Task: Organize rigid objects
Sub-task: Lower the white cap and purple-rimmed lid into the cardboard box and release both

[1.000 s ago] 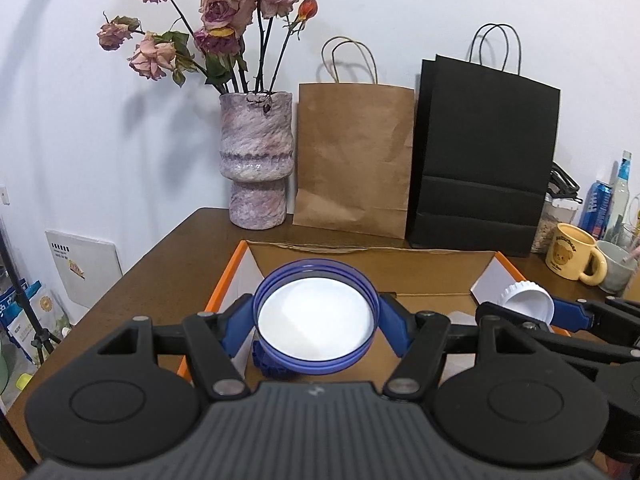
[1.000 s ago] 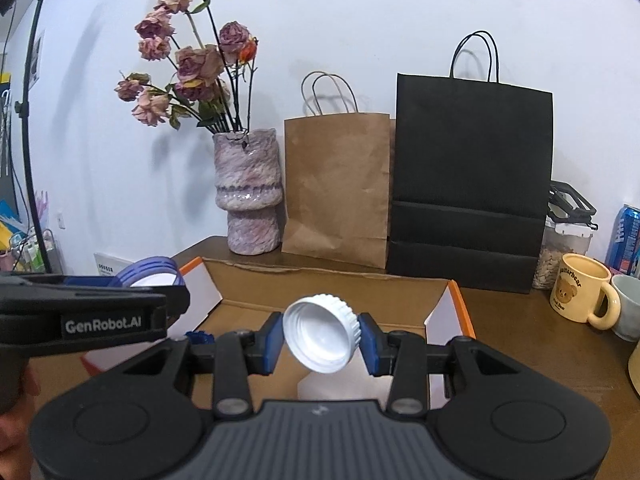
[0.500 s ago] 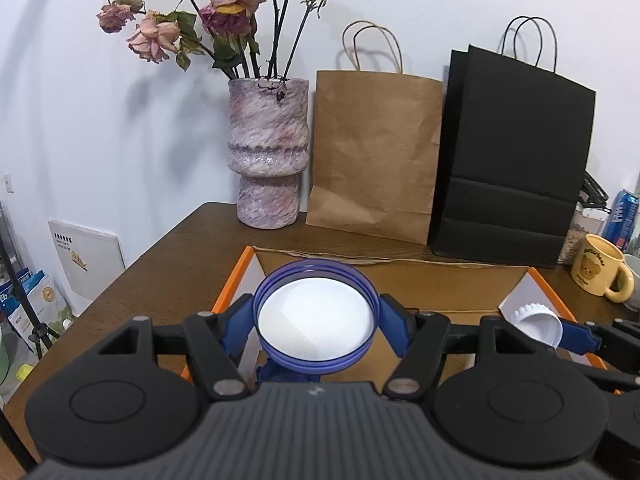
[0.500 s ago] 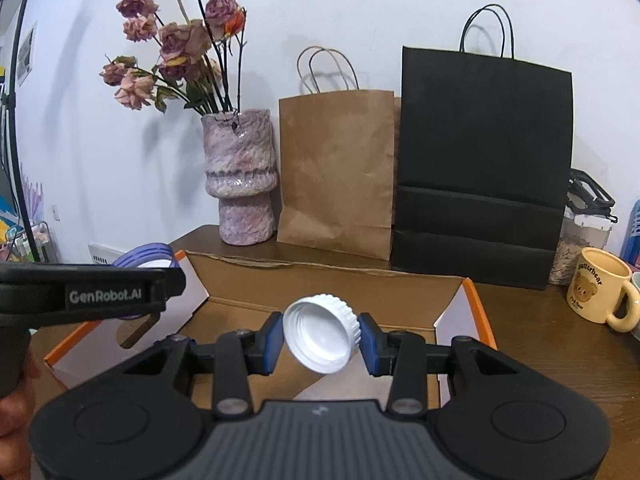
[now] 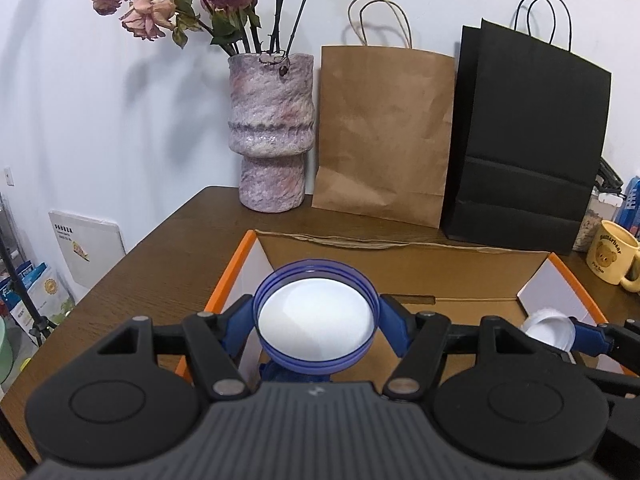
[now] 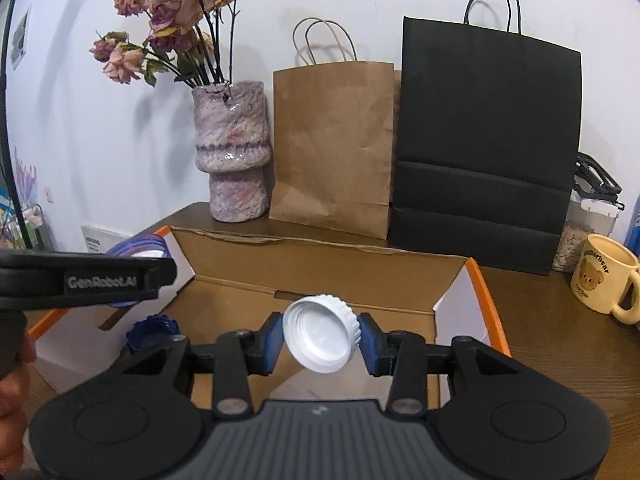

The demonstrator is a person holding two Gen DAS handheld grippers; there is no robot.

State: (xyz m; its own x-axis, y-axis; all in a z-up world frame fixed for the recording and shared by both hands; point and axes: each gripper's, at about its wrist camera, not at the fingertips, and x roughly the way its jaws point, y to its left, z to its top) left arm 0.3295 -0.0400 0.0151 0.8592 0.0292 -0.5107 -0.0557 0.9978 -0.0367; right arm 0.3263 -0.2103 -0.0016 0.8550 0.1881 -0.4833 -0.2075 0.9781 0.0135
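Note:
My left gripper (image 5: 316,318) is shut on a large blue lid (image 5: 315,320) with a white inside, held above the left end of an open cardboard box (image 5: 400,264) with orange edges. My right gripper (image 6: 320,340) is shut on a white ribbed cap (image 6: 320,334), held tilted above the box (image 6: 320,264) near its middle. The white cap also shows at the right of the left wrist view (image 5: 546,326). A dark blue ribbed lid (image 6: 152,330) lies inside the box at its left; part of it shows under the held lid (image 5: 296,372).
On the brown table (image 5: 160,264) behind the box stand a mottled pink vase with dried roses (image 5: 272,132), a brown paper bag (image 5: 384,136) and a black paper bag (image 5: 524,140). A yellow bear mug (image 6: 604,280) and a jar (image 6: 580,232) stand at the right.
Both grippers have moved forward and lower over the box, each still holding its lid. The vase and bags look nearer and higher in both views.

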